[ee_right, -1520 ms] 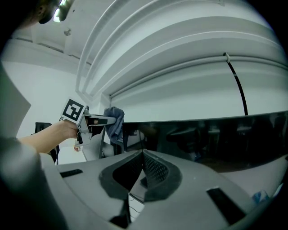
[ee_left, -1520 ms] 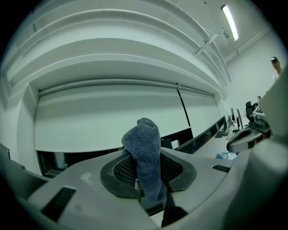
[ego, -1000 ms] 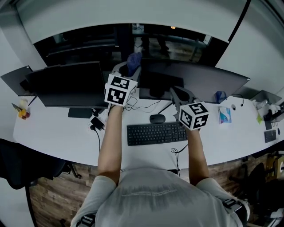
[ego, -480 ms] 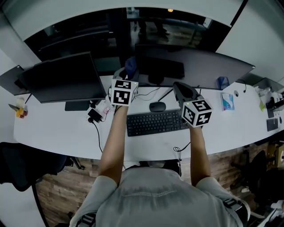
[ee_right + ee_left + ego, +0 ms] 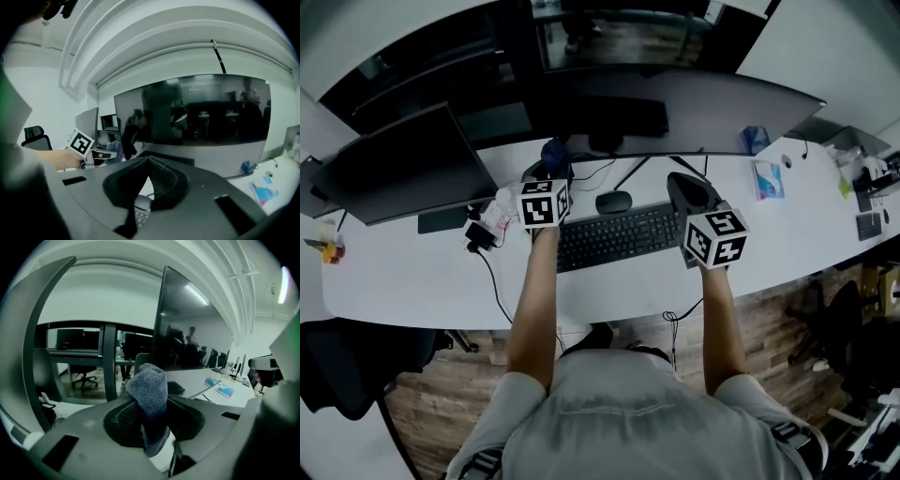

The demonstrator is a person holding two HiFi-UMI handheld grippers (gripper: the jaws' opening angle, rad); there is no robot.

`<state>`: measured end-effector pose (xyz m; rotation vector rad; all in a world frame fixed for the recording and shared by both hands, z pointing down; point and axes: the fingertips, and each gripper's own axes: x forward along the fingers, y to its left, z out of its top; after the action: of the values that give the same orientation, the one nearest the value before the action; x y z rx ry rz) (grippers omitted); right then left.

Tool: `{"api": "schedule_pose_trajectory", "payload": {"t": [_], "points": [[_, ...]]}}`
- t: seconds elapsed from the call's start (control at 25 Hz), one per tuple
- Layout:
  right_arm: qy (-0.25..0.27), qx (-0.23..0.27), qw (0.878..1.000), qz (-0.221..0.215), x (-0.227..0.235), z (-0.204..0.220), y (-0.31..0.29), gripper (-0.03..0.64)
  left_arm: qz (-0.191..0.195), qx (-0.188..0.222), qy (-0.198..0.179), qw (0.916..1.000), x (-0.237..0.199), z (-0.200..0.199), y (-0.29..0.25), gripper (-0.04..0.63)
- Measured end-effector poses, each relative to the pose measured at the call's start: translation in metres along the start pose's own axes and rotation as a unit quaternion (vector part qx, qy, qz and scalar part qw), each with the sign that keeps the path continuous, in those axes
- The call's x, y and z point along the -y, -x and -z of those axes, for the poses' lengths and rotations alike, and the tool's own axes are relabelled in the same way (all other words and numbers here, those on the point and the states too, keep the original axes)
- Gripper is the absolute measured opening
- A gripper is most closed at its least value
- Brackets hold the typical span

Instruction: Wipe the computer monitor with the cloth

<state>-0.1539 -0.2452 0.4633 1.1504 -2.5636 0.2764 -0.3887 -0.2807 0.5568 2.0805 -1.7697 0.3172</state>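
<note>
While my left claw (image 5: 149, 405) is clamped tight on the grey-blue cloth (image 5: 148, 383), a bunched wad of that cloth stands up out of the jaws and a short tail hangs below them. My right claw (image 5: 148, 164) has its jaws pressed together with nothing between them.

Both claws hover over the white desk (image 5: 412, 281). Directly beneath the right claw lies the black keyboard (image 5: 619, 236), its right end under my jaws. The dark mouse (image 5: 613, 202) sits just past the keyboard, between the two claws.

Ahead of the right claw, the wide curved monitor (image 5: 197, 110) fills most of what I see, dark and mirroring the room, and it is clearly apart from those jaws. From the left claw the same monitor stands just ahead and to the right, seen almost edge-on. The cloth is near its left end, but I cannot tell whether it touches.

Off to the left of the left claw stands a second dark monitor (image 5: 403, 164), with a black adapter (image 5: 478, 234) and its cable on the desk between. Far out to the right of the right claw, a blue booklet (image 5: 767, 180) lies flat.
</note>
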Motion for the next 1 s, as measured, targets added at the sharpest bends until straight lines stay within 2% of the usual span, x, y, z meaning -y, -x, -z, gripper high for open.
{"api": "schedule_pose_trajectory", "payload": {"t": [0.2, 0.48, 0.76, 1.0], "points": [[-0.003, 0.002, 1.000, 0.026, 0.018, 0.013, 0.051, 0.002, 0.021, -0.021, -0.002, 0.9996, 0.034, 0.031, 0.016, 0.104], [0.009, 0.023, 0.997, 0.067, 0.031, 0.020, 0.141, 0.002, 0.061, -0.002, -0.020, 0.9980, 0.102, 0.038, 0.067, 0.104], [0.034, 0.045, 0.992, 0.113, 0.037, 0.020, 0.233, 0.002, 0.109, 0.045, -0.095, 0.9885, 0.181, 0.022, 0.134, 0.104], [0.053, 0.068, 0.987, 0.132, 0.031, 0.017, 0.295, 0.002, 0.128, 0.096, -0.144, 0.9766, 0.234, -0.001, 0.195, 0.104]]}}
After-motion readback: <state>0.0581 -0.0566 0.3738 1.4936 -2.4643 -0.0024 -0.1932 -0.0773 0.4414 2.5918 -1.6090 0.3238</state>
